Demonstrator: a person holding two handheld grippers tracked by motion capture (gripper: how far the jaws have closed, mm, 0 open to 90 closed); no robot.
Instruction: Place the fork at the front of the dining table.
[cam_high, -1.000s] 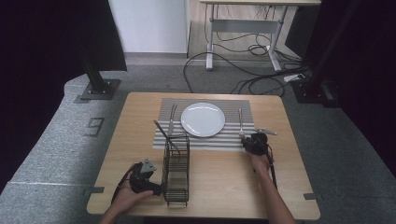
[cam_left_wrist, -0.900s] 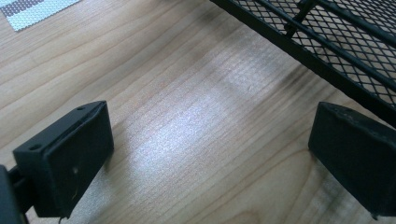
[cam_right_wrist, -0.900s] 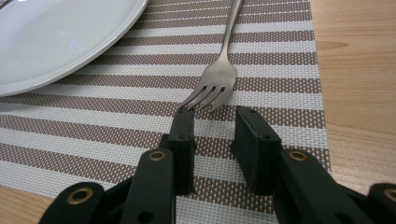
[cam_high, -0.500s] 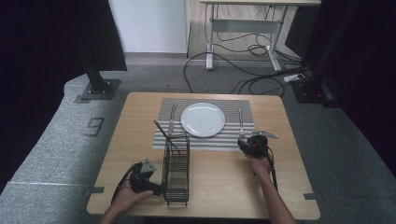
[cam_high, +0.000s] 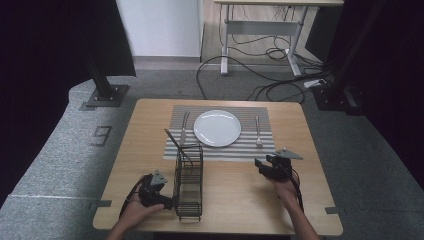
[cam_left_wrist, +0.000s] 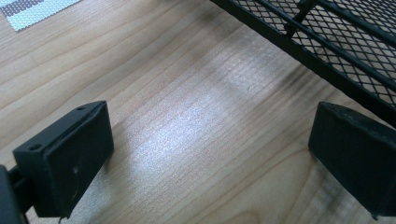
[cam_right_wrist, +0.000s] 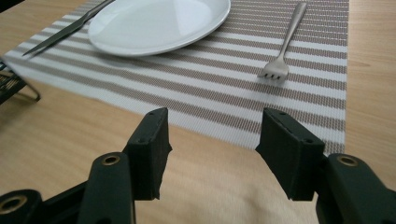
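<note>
Left claw (cam_high: 167, 200) released, empty, low on bench (cam_high: 235, 200) beside wire mesh caddy (cam_high: 189, 182). Right claw (cam_high: 260, 165) released, empty, withdrawn from fork (cam_right_wrist: 282, 44), now resting on striped placemat (cam_high: 250, 145) right of white plate (cam_high: 217, 128). Placement apparently complete. Wooden bench; grey floor, trailing cables beyond.

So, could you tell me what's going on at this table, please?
A person holds a two-jaw tool in each hand over a wooden table. A place setting is laid: a white plate on a striped placemat, a fork to its right, a knife to its left. The left tool rests open beside a black wire basket; the right tool is open, empty, near the fork.
</note>
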